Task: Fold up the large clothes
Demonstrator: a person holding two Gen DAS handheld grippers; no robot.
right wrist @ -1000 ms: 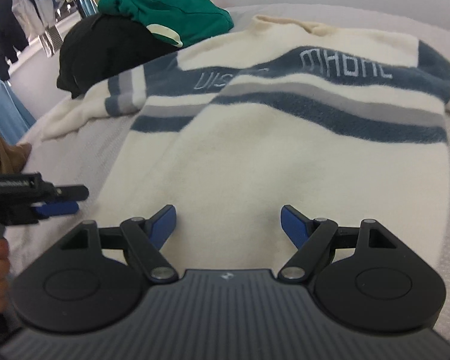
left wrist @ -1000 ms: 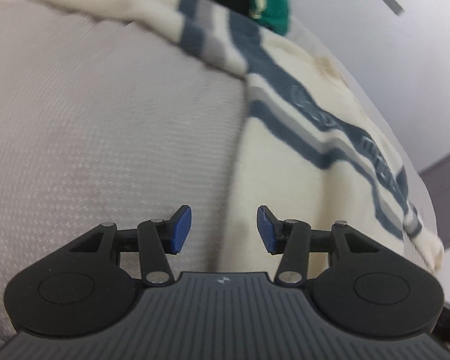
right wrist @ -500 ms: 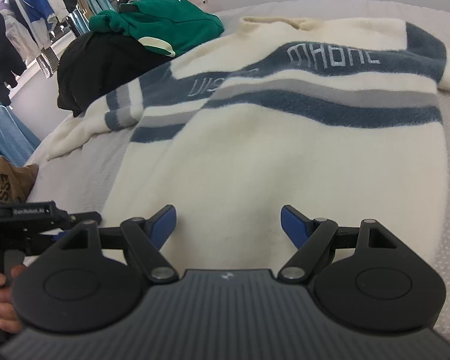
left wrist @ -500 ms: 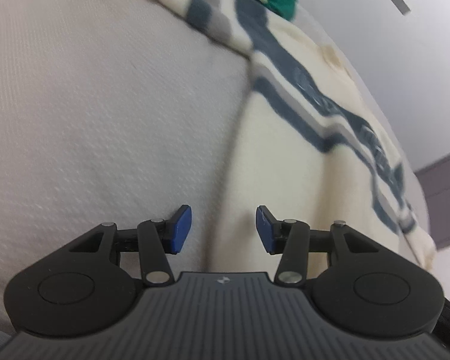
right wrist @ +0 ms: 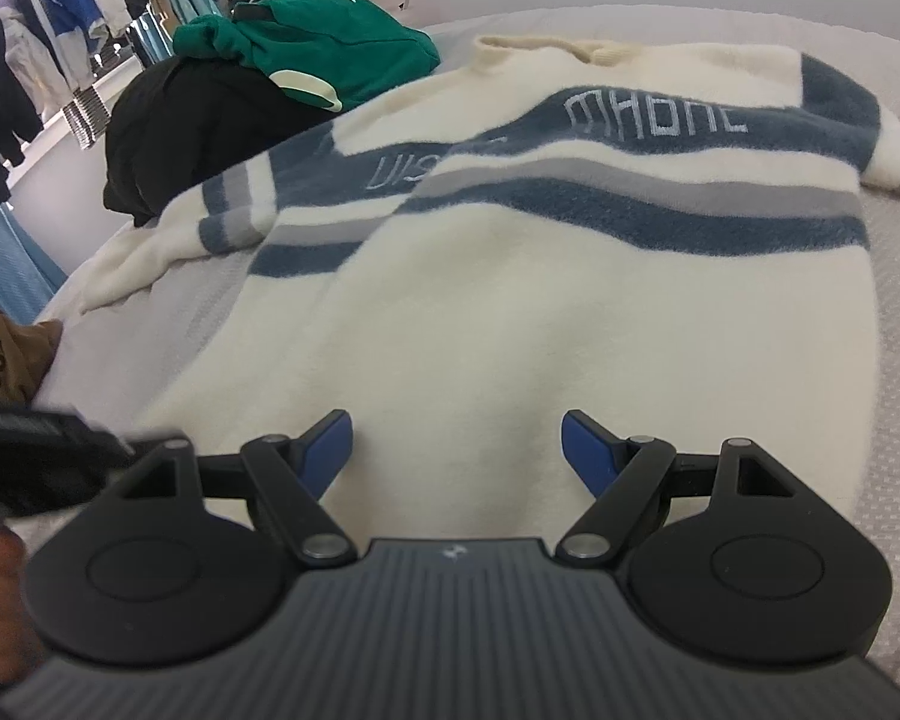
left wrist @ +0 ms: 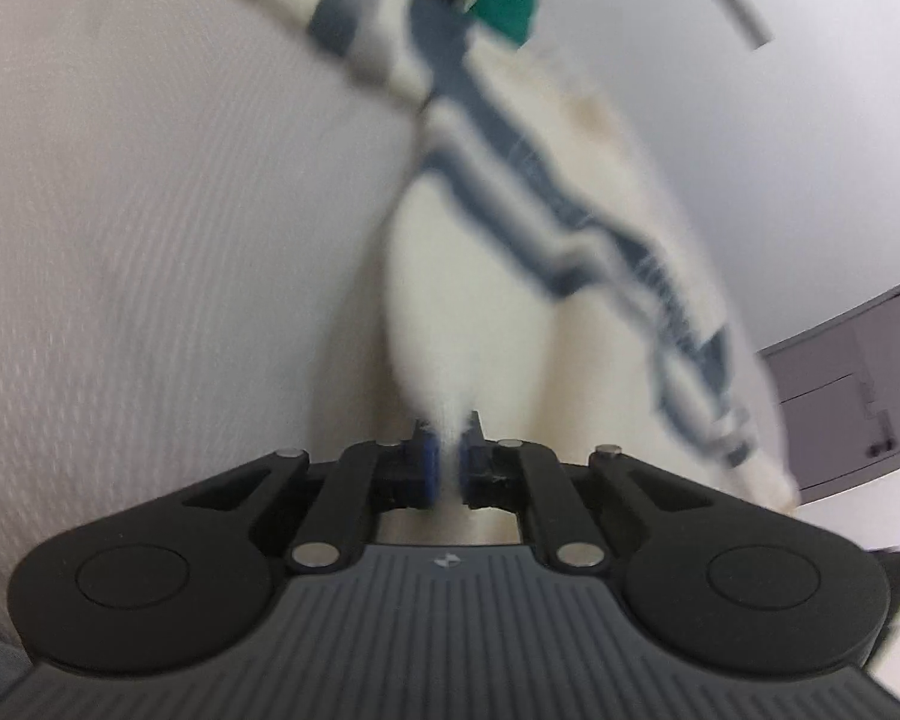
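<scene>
The sweater (right wrist: 510, 300) lies flat on the bed (right wrist: 894, 324), hem toward the cameras, collar at the far end. The left gripper (left wrist: 444, 468) is clamped on the hem's left corner — a tuft of cream fleece sits pinched between its blue pads. The right gripper (right wrist: 456, 444) hovers over the hem with its jaws wide apart and nothing between them. The step in hand looks like taking hold of the bottom edge for a first fold. Next, the right gripper probably needs to drop to the right hem corner and close — then both can lift together toward the collar.
</scene>
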